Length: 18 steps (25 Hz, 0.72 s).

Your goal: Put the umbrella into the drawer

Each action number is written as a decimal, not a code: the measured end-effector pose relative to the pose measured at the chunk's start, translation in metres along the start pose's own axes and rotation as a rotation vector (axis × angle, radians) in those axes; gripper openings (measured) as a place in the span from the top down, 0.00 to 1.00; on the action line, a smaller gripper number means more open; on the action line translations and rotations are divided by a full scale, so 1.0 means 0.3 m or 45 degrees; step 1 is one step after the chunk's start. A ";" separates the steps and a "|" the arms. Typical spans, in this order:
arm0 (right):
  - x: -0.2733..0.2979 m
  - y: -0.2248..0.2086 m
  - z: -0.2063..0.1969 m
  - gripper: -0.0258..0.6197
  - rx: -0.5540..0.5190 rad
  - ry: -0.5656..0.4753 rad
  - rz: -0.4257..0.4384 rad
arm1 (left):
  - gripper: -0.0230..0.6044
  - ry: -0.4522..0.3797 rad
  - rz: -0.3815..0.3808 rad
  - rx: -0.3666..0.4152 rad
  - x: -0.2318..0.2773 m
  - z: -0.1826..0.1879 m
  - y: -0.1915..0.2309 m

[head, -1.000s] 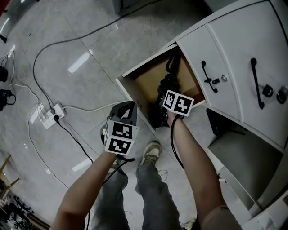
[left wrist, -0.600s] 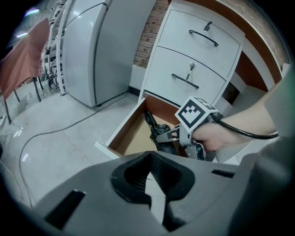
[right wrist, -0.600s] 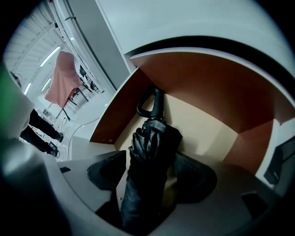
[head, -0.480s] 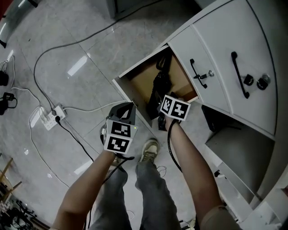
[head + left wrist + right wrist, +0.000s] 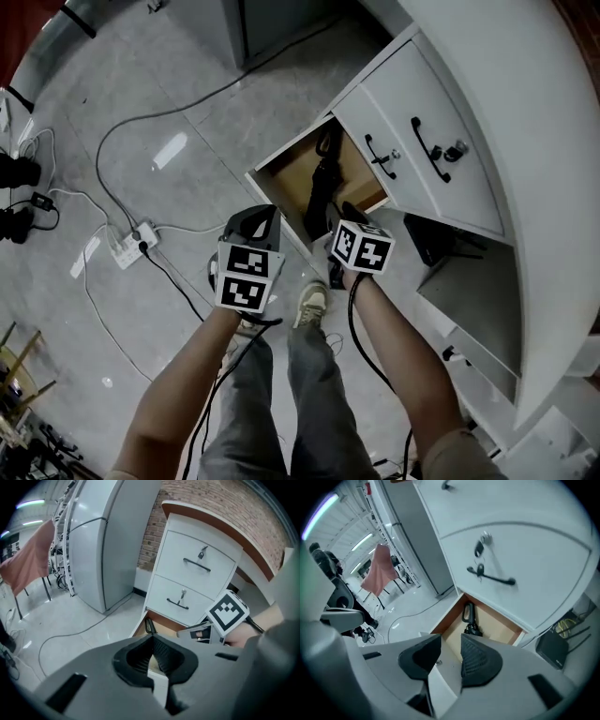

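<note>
The black folded umbrella [image 5: 322, 183] lies lengthwise in the open bottom drawer [image 5: 272, 200], its loop handle toward the back. The right gripper view shows the umbrella [image 5: 468, 619] on the drawer's wooden floor [image 5: 499, 624], well below the jaws. My right gripper [image 5: 339, 217] hovers above the drawer's front; its jaws [image 5: 450, 644] are closing with a gap and nothing between them. My left gripper [image 5: 261, 219] hangs over the floor left of the drawer, its pads [image 5: 152, 639] meeting at the tips, empty. The umbrella handle [image 5: 149, 626] peeks over them.
White cabinet with two shut drawers and black handles [image 5: 412, 141] stands above the open one. An open compartment with a dark device [image 5: 448, 249] is to the right. A power strip [image 5: 131, 246] and cables lie on the floor. My shoe [image 5: 312, 302] is near the drawer front. A tall grey cabinet [image 5: 93, 550] stands left.
Both grippers have risen away from the drawer. The right one, earlier down at the umbrella, has come off it; the umbrella stays lying in the drawer.
</note>
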State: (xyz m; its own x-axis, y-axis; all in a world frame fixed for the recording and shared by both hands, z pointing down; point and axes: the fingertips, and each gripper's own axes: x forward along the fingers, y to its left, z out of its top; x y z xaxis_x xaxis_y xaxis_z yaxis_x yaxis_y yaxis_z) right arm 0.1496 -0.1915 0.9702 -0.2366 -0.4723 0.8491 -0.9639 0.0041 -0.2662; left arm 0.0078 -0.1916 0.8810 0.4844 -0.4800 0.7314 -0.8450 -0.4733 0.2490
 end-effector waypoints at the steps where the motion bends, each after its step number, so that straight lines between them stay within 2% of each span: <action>1: -0.047 0.029 0.029 0.77 -0.025 -0.020 0.006 | 0.95 -0.015 0.005 0.003 -0.035 0.037 -0.003; 7: -0.339 0.179 0.229 0.89 -0.068 -0.159 0.066 | 0.95 -0.120 0.027 0.027 -0.254 0.266 -0.021; 13: -0.670 0.309 0.399 0.94 -0.141 -0.302 0.083 | 0.95 -0.188 0.026 -0.002 -0.501 0.422 -0.050; 18: -0.951 0.415 0.528 0.95 -0.189 -0.395 0.104 | 0.95 -0.283 0.033 0.025 -0.724 0.584 -0.107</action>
State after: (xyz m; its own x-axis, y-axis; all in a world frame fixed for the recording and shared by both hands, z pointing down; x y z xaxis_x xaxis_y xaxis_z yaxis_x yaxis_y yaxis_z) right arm 0.1165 -0.1959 0.6225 -0.2876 -0.7101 0.6427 -0.9559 0.1707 -0.2392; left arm -0.0307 -0.2014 0.6029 0.5026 -0.6422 0.5788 -0.8542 -0.4722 0.2177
